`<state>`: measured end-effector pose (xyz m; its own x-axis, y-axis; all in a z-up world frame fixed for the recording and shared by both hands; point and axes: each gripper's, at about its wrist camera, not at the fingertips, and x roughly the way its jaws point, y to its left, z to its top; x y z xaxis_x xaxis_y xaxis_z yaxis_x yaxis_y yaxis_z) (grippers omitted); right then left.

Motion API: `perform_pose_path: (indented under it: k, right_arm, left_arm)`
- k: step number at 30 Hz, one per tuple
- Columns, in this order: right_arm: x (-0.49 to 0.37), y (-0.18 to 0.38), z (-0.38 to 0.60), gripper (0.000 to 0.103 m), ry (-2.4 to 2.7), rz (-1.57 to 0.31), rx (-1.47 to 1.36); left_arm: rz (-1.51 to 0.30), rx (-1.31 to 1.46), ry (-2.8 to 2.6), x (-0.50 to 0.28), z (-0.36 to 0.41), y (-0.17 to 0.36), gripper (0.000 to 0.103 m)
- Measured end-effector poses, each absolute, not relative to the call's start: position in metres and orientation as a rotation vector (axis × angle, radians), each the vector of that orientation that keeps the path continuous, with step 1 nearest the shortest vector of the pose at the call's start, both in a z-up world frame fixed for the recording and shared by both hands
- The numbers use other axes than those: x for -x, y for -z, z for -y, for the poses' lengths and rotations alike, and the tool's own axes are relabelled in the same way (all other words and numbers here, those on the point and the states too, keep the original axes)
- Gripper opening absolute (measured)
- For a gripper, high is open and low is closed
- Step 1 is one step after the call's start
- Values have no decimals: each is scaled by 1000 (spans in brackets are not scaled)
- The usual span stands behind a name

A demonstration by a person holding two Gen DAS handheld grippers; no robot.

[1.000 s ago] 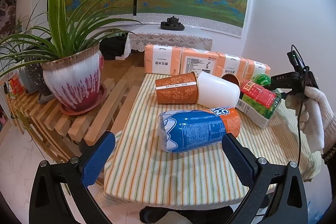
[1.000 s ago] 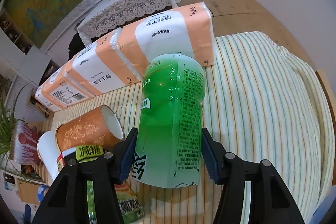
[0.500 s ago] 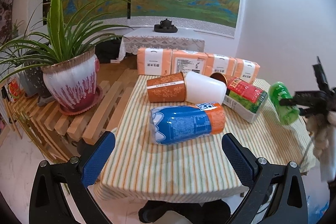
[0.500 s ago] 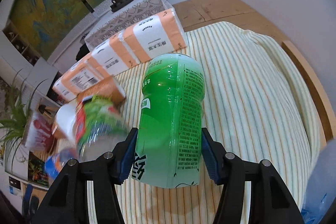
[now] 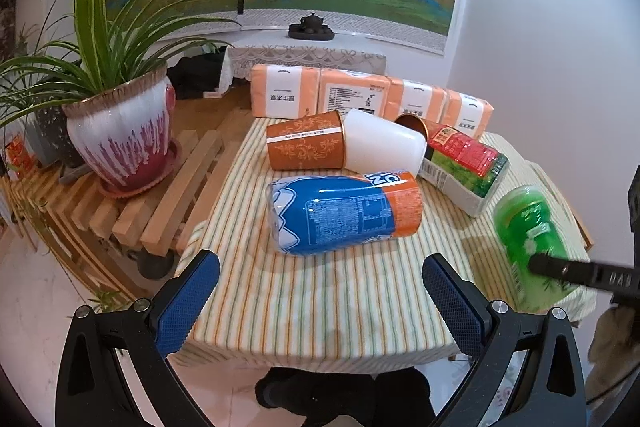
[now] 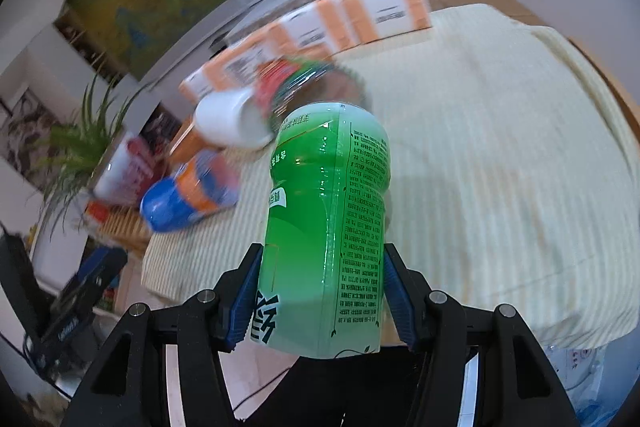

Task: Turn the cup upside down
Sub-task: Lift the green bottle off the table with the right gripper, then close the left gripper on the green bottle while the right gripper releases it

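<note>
My right gripper [image 6: 322,291] is shut on a green cup [image 6: 326,227] wrapped in printed film and holds it above the front right part of the striped table [image 6: 500,155]. The green cup also shows in the left wrist view [image 5: 528,239], tilted, near the table's right front edge. My left gripper [image 5: 320,291] is open and empty, in front of the table's near edge. A blue and orange cup [image 5: 344,213] lies on its side just ahead of it. An orange patterned cup [image 5: 306,145], a white cup [image 5: 382,147] and a red and green cup [image 5: 464,157] lie on their sides behind.
Several orange and white tissue packs [image 5: 368,101] line the table's back edge. A potted plant [image 5: 120,131] stands on a slatted wooden bench [image 5: 160,199] to the left. The wall is close on the right.
My right gripper has carried the green cup away from the tissue packs toward the front right of the table. The left gripper has pulled back a little and stays open.
</note>
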<state>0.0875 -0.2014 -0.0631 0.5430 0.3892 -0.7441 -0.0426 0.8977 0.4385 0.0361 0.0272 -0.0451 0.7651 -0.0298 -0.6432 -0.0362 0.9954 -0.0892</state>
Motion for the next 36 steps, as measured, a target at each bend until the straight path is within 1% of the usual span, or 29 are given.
perform_pose_path:
  k: [7, 13, 16, 18, 26, 36]
  right_arm:
    - [-96, 72, 161, 54, -312, -997, -355]
    - [-105, 77, 150, 55, -295, -1003, -339]
    - [-106, 78, 150, 56, -292, -995, -343]
    - [-107, 77, 151, 60, -294, -991, -350]
    - [-102, 70, 154, 60, -294, -964, -337]
    - [-78, 53, 172, 61, -247, -881, -299]
  left_arm:
    - [-709, 100, -1, -38, -31, 45, 103]
    - [-714, 105, 6, -43, -31, 45, 103]
    - [-718, 103, 7, -45, -29, 46, 103]
    - [-719, 101, 11, -47, -28, 46, 103]
    - [-709, 81, 9, -49, -20, 42, 103]
    - [-707, 51, 17, -54, -3, 38, 103]
